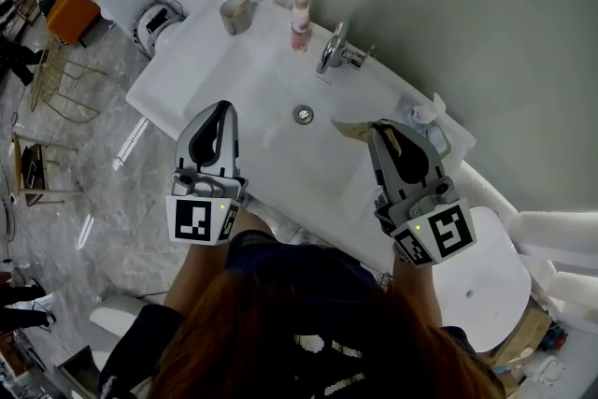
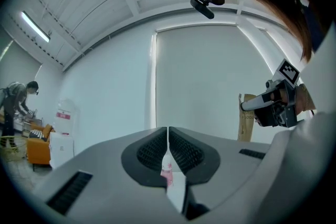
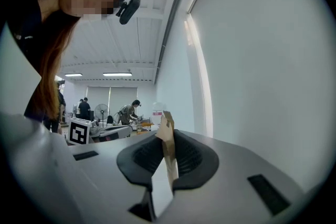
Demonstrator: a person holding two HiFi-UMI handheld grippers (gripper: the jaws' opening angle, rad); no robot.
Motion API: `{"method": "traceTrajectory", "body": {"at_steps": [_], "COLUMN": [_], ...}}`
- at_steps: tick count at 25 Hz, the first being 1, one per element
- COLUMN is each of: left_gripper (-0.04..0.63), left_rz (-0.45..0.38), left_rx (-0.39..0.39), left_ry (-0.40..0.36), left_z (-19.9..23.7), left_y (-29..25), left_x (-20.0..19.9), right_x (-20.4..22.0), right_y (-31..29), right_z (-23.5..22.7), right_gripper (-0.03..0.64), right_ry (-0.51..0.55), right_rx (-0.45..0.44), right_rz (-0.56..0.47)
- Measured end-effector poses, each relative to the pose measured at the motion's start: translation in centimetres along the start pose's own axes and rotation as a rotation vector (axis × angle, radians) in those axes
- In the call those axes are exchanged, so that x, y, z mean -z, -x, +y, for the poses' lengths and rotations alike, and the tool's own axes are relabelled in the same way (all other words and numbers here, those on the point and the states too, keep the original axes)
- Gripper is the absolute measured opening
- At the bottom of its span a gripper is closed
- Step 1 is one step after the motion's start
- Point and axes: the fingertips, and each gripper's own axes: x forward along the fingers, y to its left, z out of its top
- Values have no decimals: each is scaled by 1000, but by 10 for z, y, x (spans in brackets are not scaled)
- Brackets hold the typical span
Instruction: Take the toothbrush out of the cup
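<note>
Beige cup [image 1: 234, 16] at the far left corner of the white worktop [image 1: 182, 75] holds the toothbrush [image 1: 247, 3], which leans out. Well apart from it, the left tool [image 1: 222, 107] [image 2: 167, 131] is pressed together and empty. The right tool [image 1: 378, 128] [image 3: 167, 134] pinches a brown paper packet [image 1: 350, 130] [image 3: 167, 152] near the tap [image 1: 332, 47].

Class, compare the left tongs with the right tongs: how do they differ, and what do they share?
The right tongs are shut on a tan cardboard strip; the left tongs are shut on nothing. The left tongs hang left of the drain; the right tongs, right of it. Both are closed and carry a marker cube.
</note>
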Motion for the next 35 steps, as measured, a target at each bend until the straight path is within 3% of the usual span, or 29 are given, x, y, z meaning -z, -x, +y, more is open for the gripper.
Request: {"method": "traceTrajectory", "body": {"at_steps": [12, 20, 29, 35], "left_gripper": [28, 28, 28, 28], "left_rz": [8, 6, 51, 43], "left_rx": [164, 238, 272, 219], "left_ry": [20, 25, 58, 118], "left_z": [176, 262, 289, 290], "left_y": [-80, -121, -143, -165], "left_x": [23, 34, 56, 61], "right_x": [4, 8, 14, 20], "right_y": [-183, -274, -324, -351], "right_z": [39, 54, 57, 41], "right_gripper": [52, 52, 52, 52], "right_ry": [-4, -19, -35, -39], "right_rx": [132, 202, 184, 143], "right_rz": [-7, 0, 62, 69]}}
